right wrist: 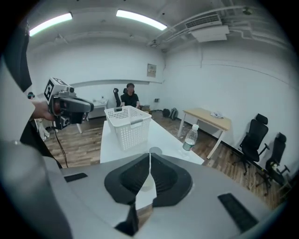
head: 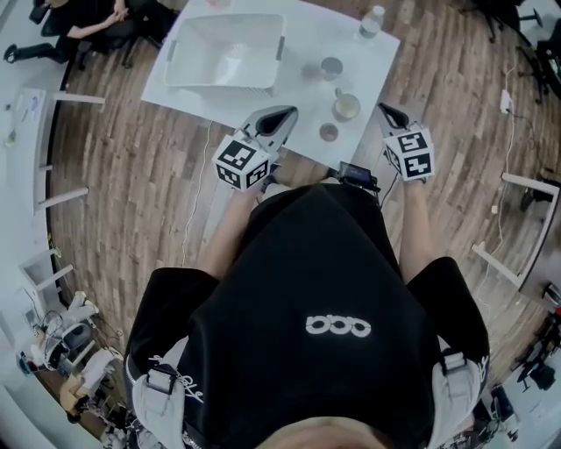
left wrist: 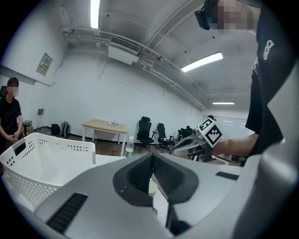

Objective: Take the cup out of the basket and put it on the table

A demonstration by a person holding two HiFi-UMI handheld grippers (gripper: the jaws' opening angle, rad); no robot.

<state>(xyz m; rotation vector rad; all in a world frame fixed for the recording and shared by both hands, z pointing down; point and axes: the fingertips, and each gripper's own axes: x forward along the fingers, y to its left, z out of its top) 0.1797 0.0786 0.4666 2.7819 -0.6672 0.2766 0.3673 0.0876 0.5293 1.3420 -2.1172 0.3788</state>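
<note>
Right gripper view: right gripper (right wrist: 149, 158) pressed together, empty; left gripper (left wrist: 153, 158) likewise. The cup (head: 346, 106) stands on the table (head: 298, 96) by its near edge, outside the basket (head: 224, 85) at the far-left corner. A careless gripper swing might knock it off.

The basket (head: 223, 53) sits on the left of the table (head: 294, 35); right of it three cups (head: 346, 106) line up toward the near edge; the bottle (head: 372, 22) stands at the far right corner

I stand in an office-like workroom: black swivel chairs (left wrist: 145, 131), a pale wooden desk (right wrist: 208, 116), bare white walls (left wrist: 140, 93), tube lights (right wrist: 140, 19) and an air-conditioning unit (left wrist: 124, 48) overhead, plank flooring (head: 131, 184) underfoot.
</note>
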